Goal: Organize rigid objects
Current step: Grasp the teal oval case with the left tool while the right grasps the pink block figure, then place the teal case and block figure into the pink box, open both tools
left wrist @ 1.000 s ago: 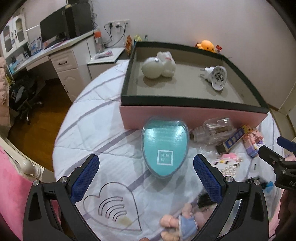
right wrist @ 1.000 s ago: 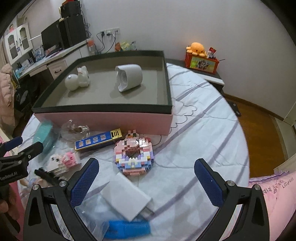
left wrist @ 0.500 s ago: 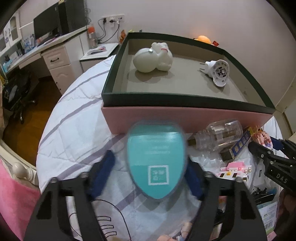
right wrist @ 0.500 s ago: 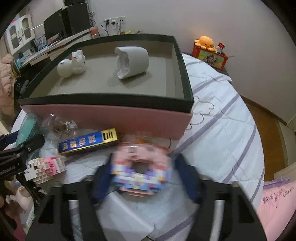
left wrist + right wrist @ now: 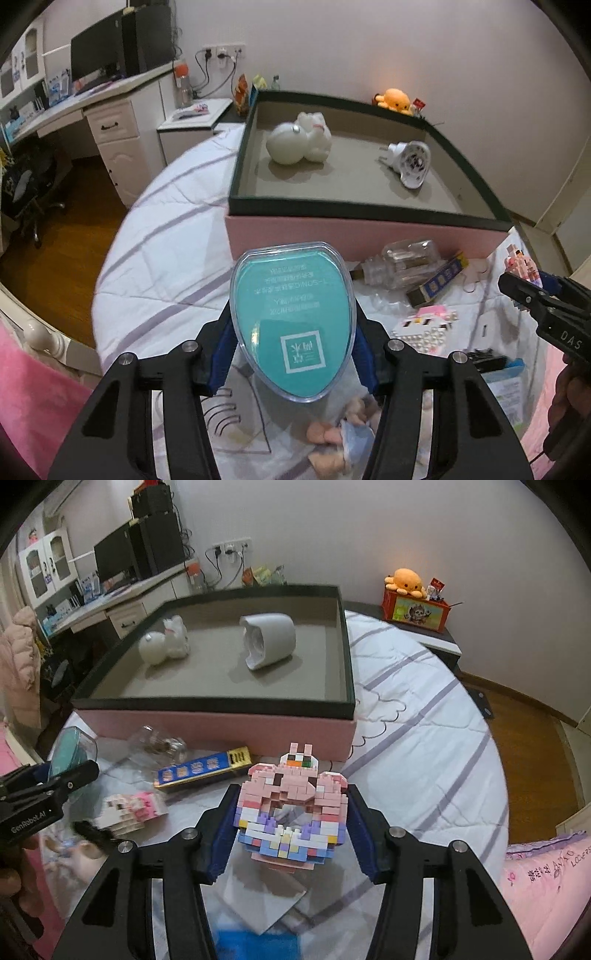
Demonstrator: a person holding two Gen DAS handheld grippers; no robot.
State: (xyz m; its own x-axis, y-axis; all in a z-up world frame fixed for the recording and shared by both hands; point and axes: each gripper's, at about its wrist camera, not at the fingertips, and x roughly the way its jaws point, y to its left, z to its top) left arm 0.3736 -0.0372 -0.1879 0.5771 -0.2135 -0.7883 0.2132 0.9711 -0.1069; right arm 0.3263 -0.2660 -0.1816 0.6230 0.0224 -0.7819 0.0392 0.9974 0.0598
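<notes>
My left gripper (image 5: pixel 291 332) has its blue pads against both sides of a teal oval case with a clear shell (image 5: pixel 291 314), and its jaws are still closing on it. My right gripper (image 5: pixel 291 823) is shut on a pink, white and blue ring-shaped brick model (image 5: pixel 291 805). Both sit just in front of the pink box with a dark rim (image 5: pixel 362 210) (image 5: pixel 207 703). Inside the box lie a white rabbit figure (image 5: pixel 299 138) and a white plug-in lamp (image 5: pixel 410 164).
On the white striped bedspread before the box lie a clear bottle (image 5: pixel 402 264), a blue and gold pack (image 5: pixel 199 771), a small pink-white brick model (image 5: pixel 133 808) and a doll (image 5: pixel 340 439). A white card (image 5: pixel 266 897) lies under the right gripper. A desk stands left.
Both grippers went from wide open to closed: the left around the teal case, the right around the brick ring. Both things now sit higher and nearer the cameras.
</notes>
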